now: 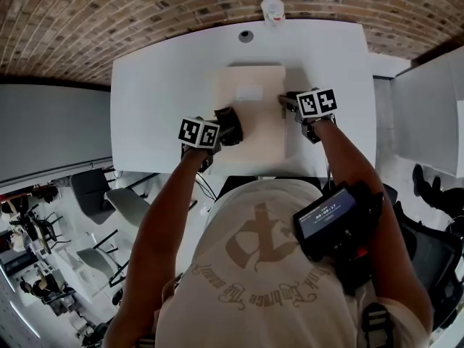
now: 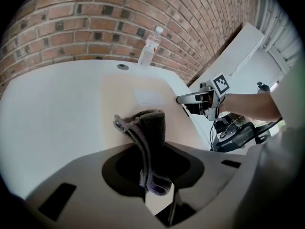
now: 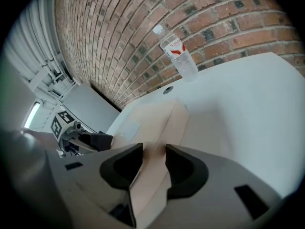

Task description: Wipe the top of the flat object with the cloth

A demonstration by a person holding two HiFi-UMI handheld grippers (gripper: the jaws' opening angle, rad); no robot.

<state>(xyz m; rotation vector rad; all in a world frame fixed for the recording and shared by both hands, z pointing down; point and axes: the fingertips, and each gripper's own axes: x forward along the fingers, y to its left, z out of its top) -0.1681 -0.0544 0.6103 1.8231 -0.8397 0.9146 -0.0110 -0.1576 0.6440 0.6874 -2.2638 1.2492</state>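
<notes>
A flat beige cardboard box (image 1: 254, 114) lies in the middle of the white table (image 1: 159, 85), with a pale label (image 1: 249, 92) on its top. My left gripper (image 1: 230, 126) is at the box's left edge, shut on a dark grey cloth (image 2: 148, 128). The cloth stands folded up between the jaws, just over the near left part of the box (image 2: 143, 97). My right gripper (image 1: 291, 106) is at the right edge. In the right gripper view its jaws (image 3: 153, 159) close on the box's (image 3: 155, 120) edge.
A clear water bottle (image 1: 272, 7) stands at the table's far edge by the brick wall. A round cable hole (image 1: 246, 36) sits just in front of it. Chairs (image 1: 109, 201) stand on the floor to the left, and a second white table (image 1: 435, 107) to the right.
</notes>
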